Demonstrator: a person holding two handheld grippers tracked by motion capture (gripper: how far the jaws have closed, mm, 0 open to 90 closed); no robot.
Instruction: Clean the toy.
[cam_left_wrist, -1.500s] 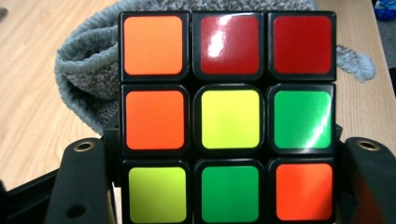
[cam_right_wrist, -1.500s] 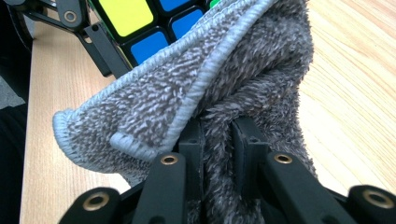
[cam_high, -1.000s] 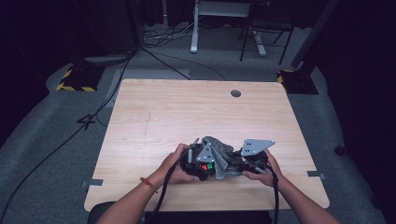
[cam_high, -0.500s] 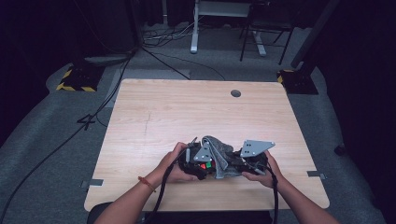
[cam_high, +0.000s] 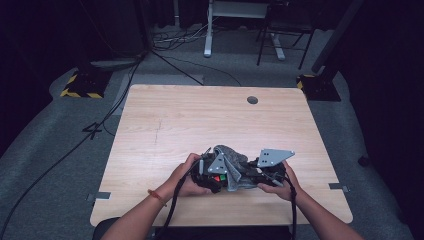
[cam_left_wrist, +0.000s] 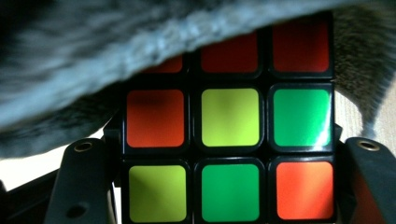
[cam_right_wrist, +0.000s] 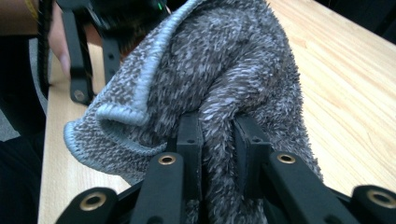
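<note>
A colour cube (cam_left_wrist: 229, 130) with red, green and yellow-green tiles sits squarely between the two black jaws of my left gripper (cam_left_wrist: 229, 154), which is shut on its sides. A fuzzy grey cloth (cam_left_wrist: 116, 51) hangs over the cube's top and left. My right gripper (cam_right_wrist: 217, 149) is shut on a bunched fold of that cloth (cam_right_wrist: 210, 70). In the high view both hands hold the grippers close together near the table's front edge. There the left gripper (cam_high: 210, 175) grips the cube (cam_high: 218, 178), and the right gripper (cam_high: 252, 175) meets the cloth (cam_high: 232, 156) draped over it.
The light wooden table (cam_high: 200, 120) has a round cable hole (cam_high: 252, 100) near its far edge. Black cables trail from both grippers off the front edge. On the floor beyond stand a desk frame (cam_high: 207, 30), cables and yellow-black striped bases (cam_high: 80, 87).
</note>
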